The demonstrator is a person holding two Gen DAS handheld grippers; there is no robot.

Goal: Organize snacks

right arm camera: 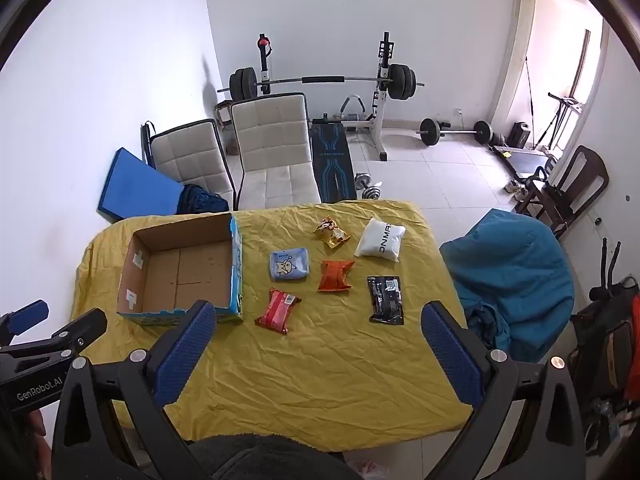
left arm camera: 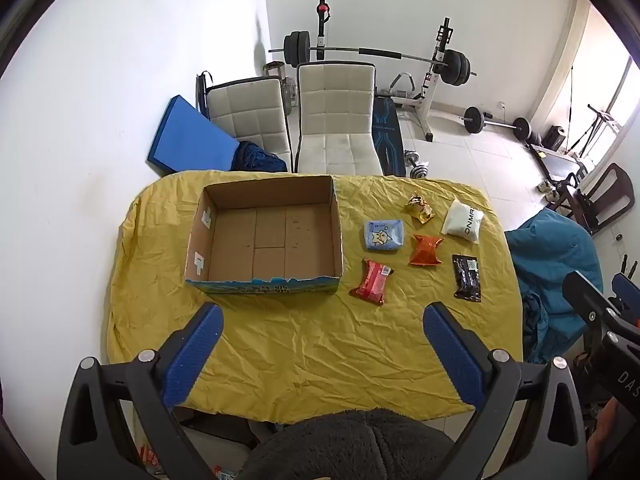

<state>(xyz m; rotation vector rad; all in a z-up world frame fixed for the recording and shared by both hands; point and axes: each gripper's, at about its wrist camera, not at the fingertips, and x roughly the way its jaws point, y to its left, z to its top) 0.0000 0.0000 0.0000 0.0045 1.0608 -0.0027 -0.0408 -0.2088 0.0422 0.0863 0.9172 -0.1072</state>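
Left gripper (left arm camera: 323,322), right gripper (right arm camera: 320,320): fingers apart.

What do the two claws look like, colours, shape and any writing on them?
Both match: the left claw and right claw have black angular frames with silver round bolts and two flat fingers padded in textured blue rubber. White "GenRobot.AI" lettering shows on the left one's black body in the right wrist view. No cables are visible. A dark fuzzy sleeve sits below.
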